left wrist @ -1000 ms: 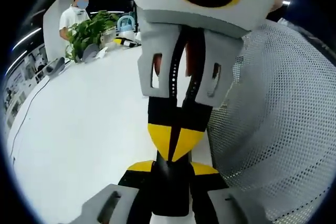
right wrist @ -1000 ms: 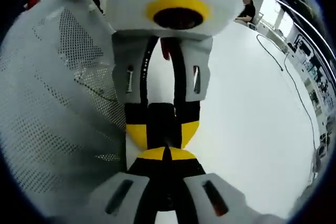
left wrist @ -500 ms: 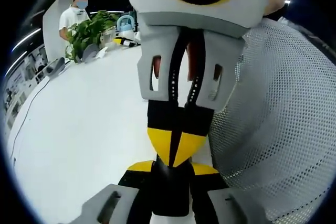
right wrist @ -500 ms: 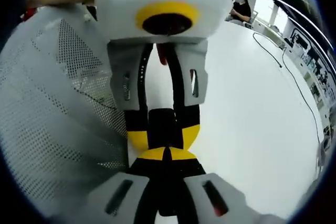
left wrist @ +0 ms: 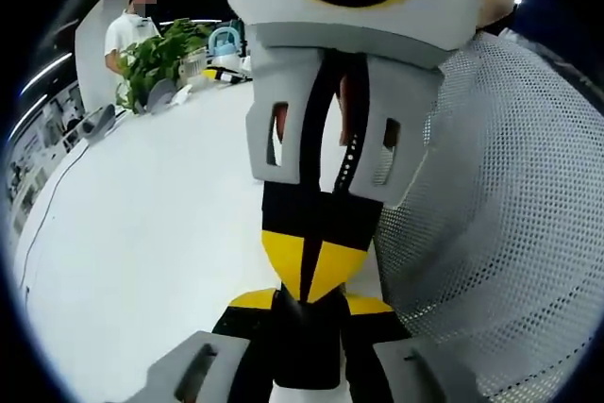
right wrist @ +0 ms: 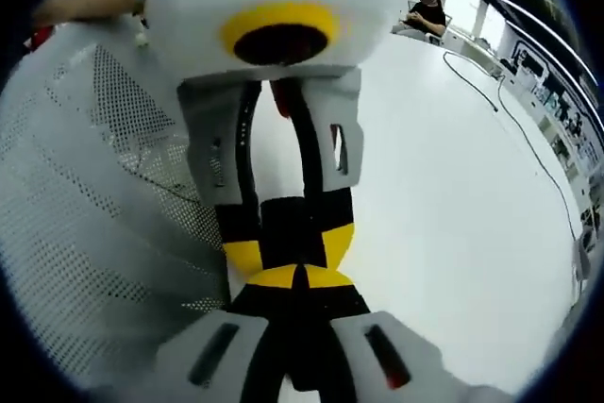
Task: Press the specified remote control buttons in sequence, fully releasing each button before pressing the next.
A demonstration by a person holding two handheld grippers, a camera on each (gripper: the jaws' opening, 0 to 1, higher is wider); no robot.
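The two grippers meet tip to tip over a white table (left wrist: 142, 233). In the left gripper view my left gripper (left wrist: 310, 305) has its yellow-tipped jaws shut on a narrow black object (left wrist: 304, 346), apparently the remote control seen end-on. My right gripper (left wrist: 307, 271) comes down from above, shut, its pointed yellow tips touching the end of that object. In the right gripper view my right gripper (right wrist: 299, 277) is shut, and its tips rest against the black object (right wrist: 293, 224), which the left gripper (right wrist: 291, 247) holds. No buttons are visible.
White mesh fabric (left wrist: 500, 233) of a person's clothing sits close beside the grippers, and the mesh fabric (right wrist: 85, 233) is also in the right gripper view. Potted plants (left wrist: 160, 58) and a person (left wrist: 132, 25) are at the table's far end. A cable (right wrist: 528, 148) runs along the table.
The right gripper view has rolled a little, so the left gripper now looks tilted in it. The tips stay in contact and both grips are unchanged.
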